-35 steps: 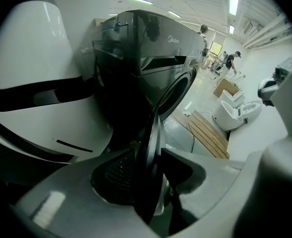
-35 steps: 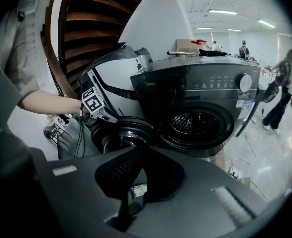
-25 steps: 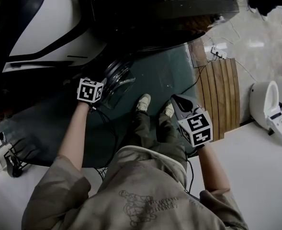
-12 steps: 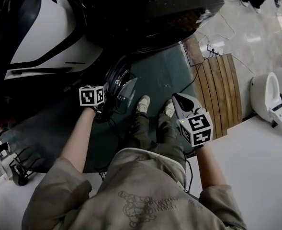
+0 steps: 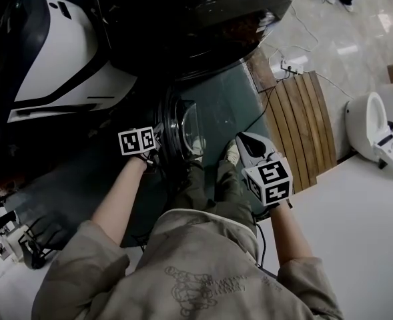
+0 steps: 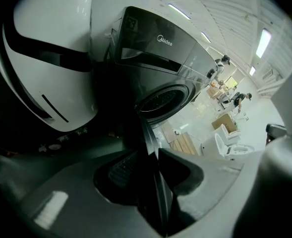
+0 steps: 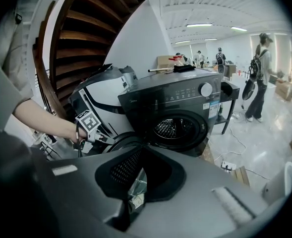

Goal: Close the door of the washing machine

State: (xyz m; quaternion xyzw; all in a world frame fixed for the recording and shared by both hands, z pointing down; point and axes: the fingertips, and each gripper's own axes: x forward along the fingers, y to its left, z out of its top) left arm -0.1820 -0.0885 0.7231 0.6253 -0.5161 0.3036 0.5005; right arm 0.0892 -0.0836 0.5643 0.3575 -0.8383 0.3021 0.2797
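A dark green floor mat [image 5: 229,105] lies in front of the washing machine [image 7: 180,108]. Beside the mat is a slatted wooden board [image 5: 303,129], then a glossy pale floor with a power strip [image 5: 291,67] and its cable. White toilets [image 5: 373,129] stand at the right, next to a white surface [image 5: 363,239]. The room is a large hall with a ribbed white ceiling and strip lights. The underside of a wooden staircase [image 7: 86,29] rises at one side, and a person with a backpack [image 7: 259,78] stands farther back. A white machine with black stripes [image 5: 63,52] stands just beside the washer. The word "Midea" [image 6: 164,40] reads on the washer's dark control panel. In the right gripper view, stickers [image 7: 214,110] sit by the drum opening under a round knob [image 7: 205,89]; their print is too small to read. The round glass door [image 5: 183,135] stands open, swung out from the drum over the mat. The left hand-held gripper [image 6: 153,158] has its jaws clamped narrow on the door's thin edge. The right hand-held gripper [image 7: 136,180] hangs near the person's shoes [image 5: 233,153], apart from the door. Its jaws are drawn together on a crumpled bit of clear plastic [image 7: 136,195].
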